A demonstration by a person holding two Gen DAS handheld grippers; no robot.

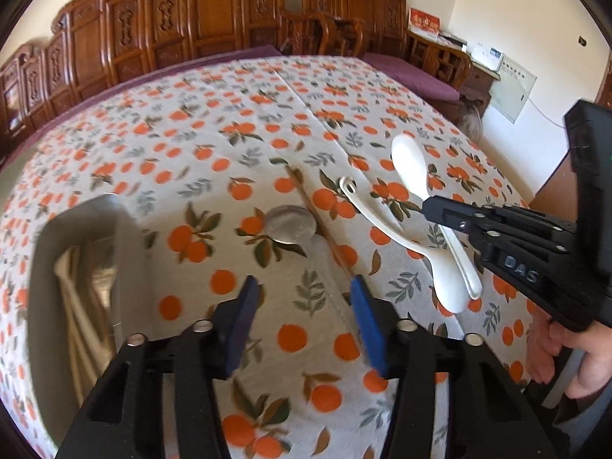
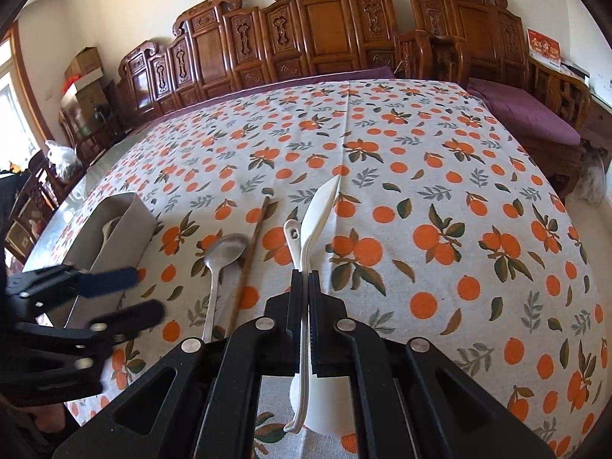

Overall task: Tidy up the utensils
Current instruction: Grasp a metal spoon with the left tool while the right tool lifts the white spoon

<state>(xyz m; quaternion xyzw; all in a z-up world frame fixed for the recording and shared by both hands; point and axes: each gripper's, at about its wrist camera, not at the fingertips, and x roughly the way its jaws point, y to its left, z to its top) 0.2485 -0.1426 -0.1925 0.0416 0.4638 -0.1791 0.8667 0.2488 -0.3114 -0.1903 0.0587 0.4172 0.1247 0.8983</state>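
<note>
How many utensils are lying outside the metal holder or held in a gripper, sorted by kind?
White spoons: 2, the held spoon in the right gripper and the loose spoon on the cloth
Metal spoon: 1
Chopstick: 1
Total: 4
The holder hides its contents too much to count them.

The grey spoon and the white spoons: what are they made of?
The grey spoon looks like metal, dull and brushed, with a soft sheen on its bowl. The white spoons look like glazed ceramic or hard plastic: glossy, uniformly white, thick-edged. The pictures can't settle which.
</note>
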